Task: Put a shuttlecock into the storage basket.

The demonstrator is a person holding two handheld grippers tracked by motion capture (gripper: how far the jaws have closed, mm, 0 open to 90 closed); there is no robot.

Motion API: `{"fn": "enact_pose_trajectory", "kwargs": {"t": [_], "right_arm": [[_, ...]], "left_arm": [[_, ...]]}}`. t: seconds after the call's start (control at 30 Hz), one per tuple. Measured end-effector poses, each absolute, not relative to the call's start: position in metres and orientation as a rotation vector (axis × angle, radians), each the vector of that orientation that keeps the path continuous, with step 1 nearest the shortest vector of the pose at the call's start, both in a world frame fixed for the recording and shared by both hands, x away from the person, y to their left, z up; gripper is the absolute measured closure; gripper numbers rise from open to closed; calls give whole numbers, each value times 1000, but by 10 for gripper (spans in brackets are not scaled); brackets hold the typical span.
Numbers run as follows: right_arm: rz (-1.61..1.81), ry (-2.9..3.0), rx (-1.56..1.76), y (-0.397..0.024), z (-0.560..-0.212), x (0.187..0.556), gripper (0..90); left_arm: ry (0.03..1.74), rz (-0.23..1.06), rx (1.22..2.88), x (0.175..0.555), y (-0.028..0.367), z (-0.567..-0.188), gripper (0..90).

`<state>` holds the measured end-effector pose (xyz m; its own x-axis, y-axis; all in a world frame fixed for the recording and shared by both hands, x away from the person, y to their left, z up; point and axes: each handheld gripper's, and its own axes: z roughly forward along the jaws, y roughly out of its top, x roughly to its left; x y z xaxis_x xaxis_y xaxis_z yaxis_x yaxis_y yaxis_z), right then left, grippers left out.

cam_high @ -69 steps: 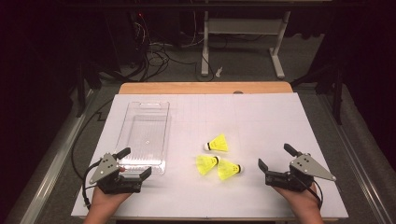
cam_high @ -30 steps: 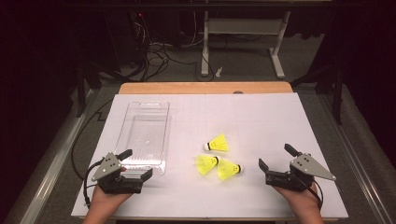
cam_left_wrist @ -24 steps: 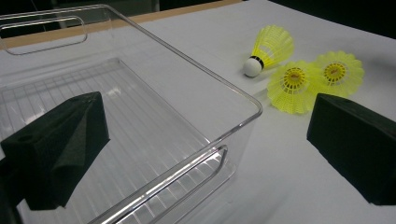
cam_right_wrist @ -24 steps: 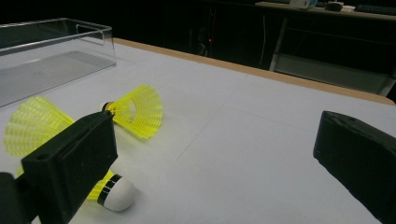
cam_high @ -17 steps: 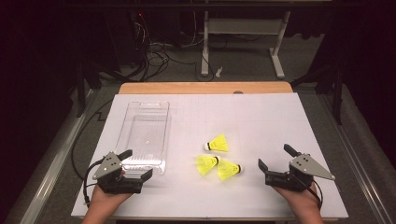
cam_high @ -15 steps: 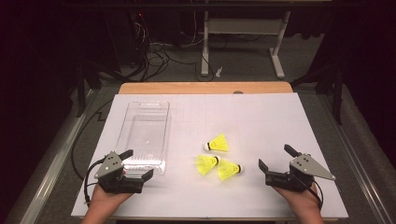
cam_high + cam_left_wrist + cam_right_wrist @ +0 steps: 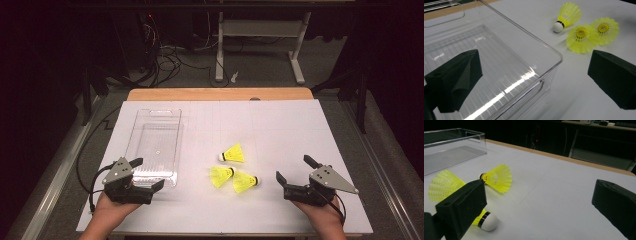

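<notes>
Shuttlecocks first: in the high view three yellow ones sit in a loose cluster on the white table sheet (image 7: 280, 125), one shuttlecock (image 7: 232, 154) a little farther up, a second shuttlecock (image 7: 221, 175) and a third shuttlecock (image 7: 244, 182) touching side by side below it. To their left lies the clear plastic bin (image 7: 155, 145), long and empty, its near end just beside the left gripper (image 7: 148, 174), whose jaws stand apart with nothing between them. Over on the other side, the right gripper (image 7: 291, 170) rests at the near edge, jaws spread wide and empty as well, near the third shuttlecock but clear of it. Now the left gripper view: its two black jaws straddle the near corner of the bin (image 7: 554, 53), one jaw inside over the ribbed floor, the other outside over the sheet, neither visibly touching the plastic. Beyond that corner the three shuttlecocks show, one on its side with its white cork toward the bin, two showing their open skirts. Right gripper view next: jaws gaping, white sheet between them, one shuttlecock's cork (image 7: 488, 222) just beside the left-hand jaw, another lying on its side farther off, the bin at the far left.
</notes>
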<state>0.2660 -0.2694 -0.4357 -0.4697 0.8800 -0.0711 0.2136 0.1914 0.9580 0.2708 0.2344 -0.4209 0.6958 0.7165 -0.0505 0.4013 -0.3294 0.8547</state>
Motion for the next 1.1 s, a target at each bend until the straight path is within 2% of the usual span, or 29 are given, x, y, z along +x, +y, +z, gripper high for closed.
{"fn": "enact_pose_trajectory", "kwargs": {"t": [1.1], "right_arm": [[1302, 1831, 1028, -269, -436, 266, 0]], "left_arm": [[855, 323, 2223, 279, 233, -415, 8]]}}
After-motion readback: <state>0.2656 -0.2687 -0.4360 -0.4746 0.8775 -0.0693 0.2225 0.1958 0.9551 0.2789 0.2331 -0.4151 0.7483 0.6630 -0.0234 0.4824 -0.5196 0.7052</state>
